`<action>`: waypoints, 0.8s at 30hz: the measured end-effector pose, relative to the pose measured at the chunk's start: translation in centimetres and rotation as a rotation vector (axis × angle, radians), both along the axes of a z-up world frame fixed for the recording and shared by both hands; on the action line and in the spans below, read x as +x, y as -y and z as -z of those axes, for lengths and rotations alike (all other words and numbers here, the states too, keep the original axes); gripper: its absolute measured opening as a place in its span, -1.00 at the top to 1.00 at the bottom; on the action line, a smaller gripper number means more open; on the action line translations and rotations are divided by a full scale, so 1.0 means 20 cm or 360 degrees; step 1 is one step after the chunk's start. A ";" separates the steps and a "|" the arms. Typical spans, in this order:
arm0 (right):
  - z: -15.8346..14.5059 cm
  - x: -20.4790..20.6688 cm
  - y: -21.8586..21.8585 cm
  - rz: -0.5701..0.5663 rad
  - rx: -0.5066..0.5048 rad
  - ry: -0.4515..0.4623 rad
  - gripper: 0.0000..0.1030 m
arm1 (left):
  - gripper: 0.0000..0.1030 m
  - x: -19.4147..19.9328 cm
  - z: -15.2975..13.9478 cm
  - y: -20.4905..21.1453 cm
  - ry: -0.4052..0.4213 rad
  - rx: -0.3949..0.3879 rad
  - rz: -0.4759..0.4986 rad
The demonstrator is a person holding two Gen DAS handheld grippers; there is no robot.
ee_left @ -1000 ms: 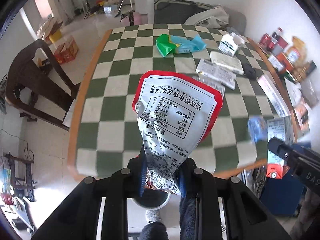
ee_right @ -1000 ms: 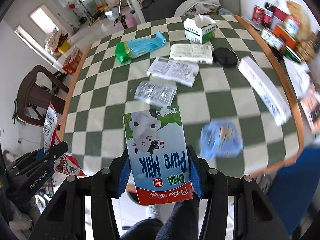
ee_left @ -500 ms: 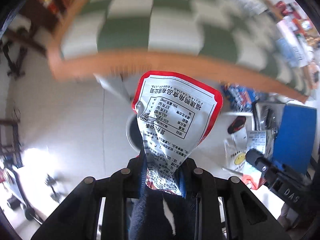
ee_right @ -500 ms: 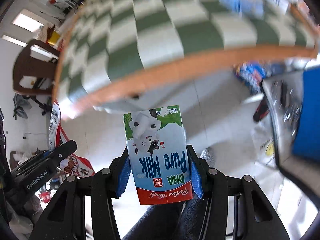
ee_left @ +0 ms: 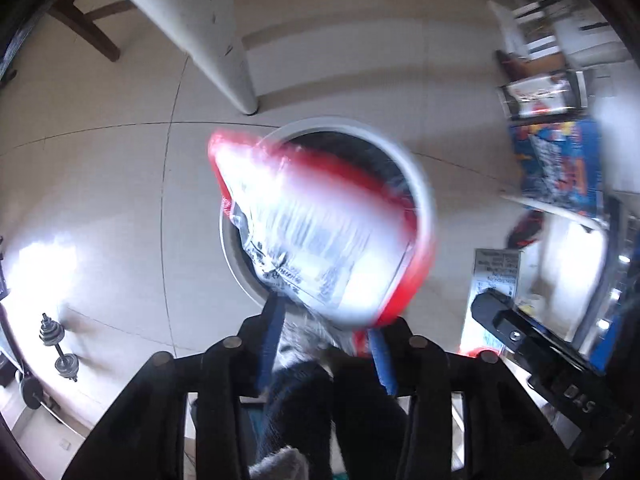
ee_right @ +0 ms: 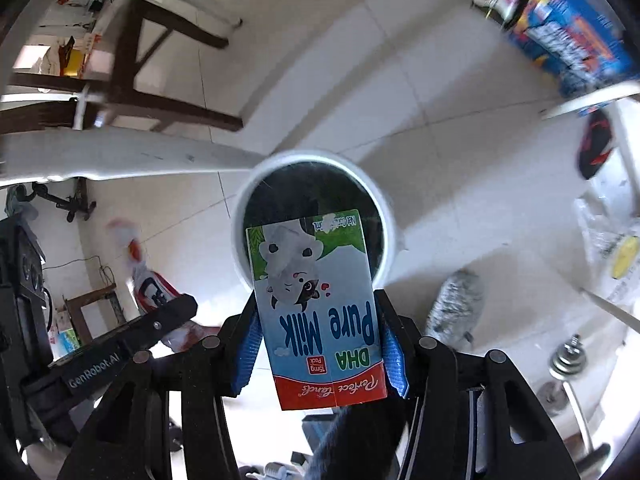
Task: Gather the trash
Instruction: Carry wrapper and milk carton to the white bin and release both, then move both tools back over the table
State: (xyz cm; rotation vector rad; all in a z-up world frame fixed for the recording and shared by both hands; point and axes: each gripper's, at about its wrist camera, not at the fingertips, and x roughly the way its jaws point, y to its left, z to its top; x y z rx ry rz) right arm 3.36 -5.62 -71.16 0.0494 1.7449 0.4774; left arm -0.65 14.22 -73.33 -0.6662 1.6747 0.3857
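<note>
In the left wrist view the camera looks down on pale floor tiles [ee_left: 100, 184], with a white table leg [ee_left: 192, 28] ahead and to the left of the tongs and a set of dumbbells [ee_left: 56, 350] low at the left. The left gripper [ee_left: 326, 334] has its fingers spread apart, and the red-edged snack bag [ee_left: 320, 232], heavily blurred, lies just ahead of them over the mouth of the white trash bin [ee_left: 420, 184]; whether the pads touch it cannot be told. Half a second ago the same fingers pinched the bag tightly and the checkered table edge filled the top of the view; now the table is gone from sight and the bin sits directly ahead. The right gripper's finger and a slice of its carton show at the right edge. In the right wrist view the right gripper [ee_right: 320, 344] is clamped on the milk carton [ee_right: 316, 304], which stands upside-down between the blue pads [ee_right: 248, 340] just in front of the bin [ee_right: 384, 204], whose dark liner this view alone shows clearly. A dark wooden chair [ee_right: 132, 64] stands far ahead to the left, and blue boxes [ee_right: 572, 32] to the right. The carton's grip matches the earlier frame. The left gripper appears at the lower left, the bag a blurred streak beyond it.
</note>
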 end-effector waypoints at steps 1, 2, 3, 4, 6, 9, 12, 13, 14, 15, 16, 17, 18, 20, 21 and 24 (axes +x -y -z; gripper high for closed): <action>0.10 0.01 -0.02 -0.0023 -0.0013 -0.0010 -0.25 | -0.22 -0.01 0.06 -0.01 -0.0020 0.0032 0.0006; 0.17 0.02 -0.02 -0.0031 -0.0028 -0.0005 -0.57 | -0.58 -0.03 0.08 -0.02 -0.0018 0.0066 0.0017; 0.25 0.01 -0.03 -0.0040 -0.0038 0.0005 -0.77 | -0.80 -0.04 0.08 -0.02 -0.0019 0.0117 0.0029; 0.32 0.01 -0.04 -0.0055 -0.0058 0.0018 -0.80 | -0.84 -0.05 0.09 -0.02 -0.0023 0.0175 0.0043; 0.38 0.00 -0.07 -0.0078 -0.0118 0.0061 -0.98 | -1.00 -0.09 0.09 -0.04 -0.0022 0.0234 0.0064; 0.41 -0.03 -0.10 -0.0144 -0.0247 0.0172 -1.00 | -1.00 -0.13 0.07 -0.05 -0.0050 0.0313 0.0091; 0.38 -0.08 -0.12 -0.0196 -0.0354 0.0237 -1.00 | -1.00 -0.18 0.01 -0.05 -0.0054 0.0350 0.0125; 0.36 -0.10 -0.14 -0.0221 -0.0389 0.0267 -1.00 | -1.00 -0.19 -0.02 -0.05 -0.0052 0.0366 0.0134; 0.34 -0.12 -0.15 -0.0242 -0.0402 0.0287 -1.00 | -1.00 -0.18 -0.06 -0.04 -0.0047 0.0384 0.0146; 0.32 -0.13 -0.16 -0.0259 -0.0423 0.0306 -1.00 | -1.00 -0.18 -0.09 -0.04 -0.0038 0.0391 0.0152; 0.30 -0.14 -0.16 -0.0266 -0.0439 0.0319 -1.00 | -1.00 -0.18 -0.12 -0.03 -0.0031 0.0395 0.0151; 0.28 -0.14 -0.15 -0.0266 -0.0446 0.0329 -1.00 | -1.00 -0.19 -0.16 -0.05 -0.0021 0.0396 0.0153; 0.24 -0.15 -0.15 -0.0258 -0.0447 0.0330 -1.00 | -1.00 -0.19 -0.19 -0.05 -0.0015 0.0400 0.0154; 0.16 -0.16 -0.14 -0.0254 -0.0446 0.0334 -1.00 | -1.00 -0.20 -0.28 -0.05 0.0000 0.0403 0.0149; 0.11 -0.17 -0.14 -0.0252 -0.0445 0.0345 -1.00 | -1.00 -0.21 -0.33 -0.05 0.0009 0.0400 0.0142; -0.06 -0.19 -0.12 -0.0247 -0.0444 0.0359 -1.00 | -1.00 -0.23 -0.47 -0.04 0.0042 0.0379 0.0124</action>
